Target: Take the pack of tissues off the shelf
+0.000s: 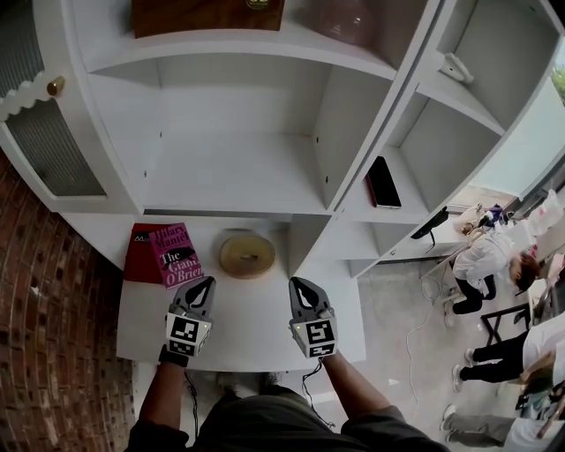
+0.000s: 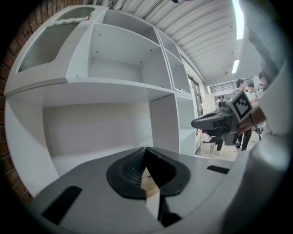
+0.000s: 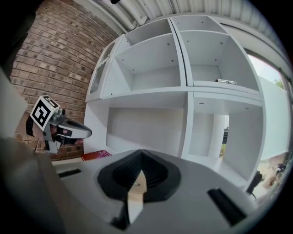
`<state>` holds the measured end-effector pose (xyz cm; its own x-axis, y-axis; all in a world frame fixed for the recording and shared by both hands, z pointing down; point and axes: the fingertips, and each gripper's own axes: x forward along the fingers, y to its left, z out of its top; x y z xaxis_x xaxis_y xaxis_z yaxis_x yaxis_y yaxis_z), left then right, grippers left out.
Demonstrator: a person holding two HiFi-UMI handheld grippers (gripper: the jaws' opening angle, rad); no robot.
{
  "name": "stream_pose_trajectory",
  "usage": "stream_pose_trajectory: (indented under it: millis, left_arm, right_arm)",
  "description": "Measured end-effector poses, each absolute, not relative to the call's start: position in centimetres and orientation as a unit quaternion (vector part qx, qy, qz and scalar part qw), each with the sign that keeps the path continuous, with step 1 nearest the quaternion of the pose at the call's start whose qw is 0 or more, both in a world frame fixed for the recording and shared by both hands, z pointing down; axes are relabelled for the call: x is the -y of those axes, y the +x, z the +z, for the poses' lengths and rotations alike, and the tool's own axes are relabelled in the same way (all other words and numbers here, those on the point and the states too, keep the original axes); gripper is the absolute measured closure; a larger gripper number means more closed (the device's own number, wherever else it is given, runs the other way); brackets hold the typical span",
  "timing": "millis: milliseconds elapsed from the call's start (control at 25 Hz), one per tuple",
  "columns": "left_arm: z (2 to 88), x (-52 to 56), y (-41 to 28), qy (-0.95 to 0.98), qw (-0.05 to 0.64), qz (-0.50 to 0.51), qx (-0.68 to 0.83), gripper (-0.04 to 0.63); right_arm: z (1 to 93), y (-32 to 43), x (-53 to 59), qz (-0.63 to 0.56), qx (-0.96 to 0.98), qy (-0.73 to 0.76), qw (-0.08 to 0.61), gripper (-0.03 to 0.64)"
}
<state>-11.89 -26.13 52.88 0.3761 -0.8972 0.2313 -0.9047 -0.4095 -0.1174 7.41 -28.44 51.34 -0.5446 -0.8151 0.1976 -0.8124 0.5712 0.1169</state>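
Both grippers hover side by side over the white counter (image 1: 141, 327) in front of the white shelf unit (image 1: 238, 172). My left gripper (image 1: 205, 284) is shut with nothing between its jaws; its own view shows the tips (image 2: 145, 153) pressed together. My right gripper (image 1: 297, 284) is also shut and empty, tips (image 3: 141, 155) meeting. A dark flat object (image 1: 382, 183) lies on a right-hand shelf. I cannot make out a pack of tissues for certain.
Two books (image 1: 163, 253) lie on the counter at the left, and a round wooden disc (image 1: 246, 255) sits ahead of the grippers. A brown box (image 1: 207, 13) stands on the top shelf. A brick wall (image 1: 44, 335) is at the left; people sit at the far right (image 1: 494, 256).
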Motion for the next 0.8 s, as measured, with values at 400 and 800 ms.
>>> stream_pose_trajectory:
  millis: [400, 800]
  left_arm:
    - [52.99, 26.06, -11.55, 0.830, 0.014, 0.129, 0.542, 0.594]
    - [53.08, 26.28, -11.48, 0.829, 0.014, 0.132, 0.543, 0.594]
  right_arm:
    - [51.67, 6.97, 27.98, -0.003, 0.883, 0.454, 0.116, 0.618]
    - [51.59, 6.73, 28.28, -0.004, 0.886, 0.450, 0.114, 0.618]
